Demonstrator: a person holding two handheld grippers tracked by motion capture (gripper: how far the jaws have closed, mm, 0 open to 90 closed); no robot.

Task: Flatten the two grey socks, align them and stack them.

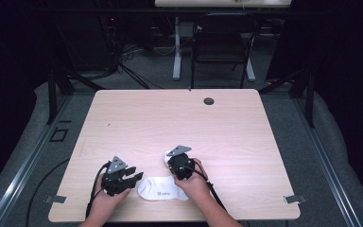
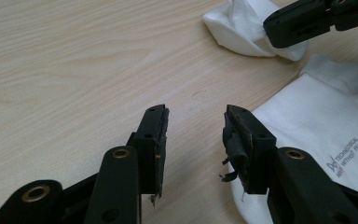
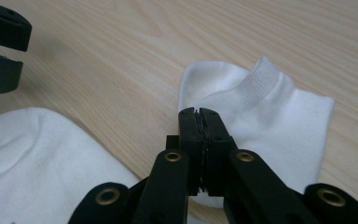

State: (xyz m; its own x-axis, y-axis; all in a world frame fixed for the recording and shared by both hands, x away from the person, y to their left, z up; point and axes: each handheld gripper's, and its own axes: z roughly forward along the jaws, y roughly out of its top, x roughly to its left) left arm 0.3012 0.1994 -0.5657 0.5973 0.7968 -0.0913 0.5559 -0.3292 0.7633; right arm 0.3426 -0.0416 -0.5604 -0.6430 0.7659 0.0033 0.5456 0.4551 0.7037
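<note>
**Two grippers at a white sock near the table's front edge**

Here we see both of the person's hands come in from the bottom of the high view, each wrapped round a black gripper on the wooden table. The left gripper lies low at the near left, its jaws pointing right toward the white sock. In the left gripper view, the left gripper has its jaws spread apart with bare wood between them, and nothing is held. One jaw hangs over the sock's edge; we cannot tell whether it touches.

The right gripper sits just beyond the sock, turned toward the far left. In the right gripper view, the right gripper has its jaws pressed together on the sock's ribbed cuff end, pinching a fold of the white fabric.

The sock lies flat between the two hands, close to the table's front edge. Small grey print marks it, too small to read in the high view and cut off by the frame in the left gripper view. The right hand covers part of the sock.
</note>
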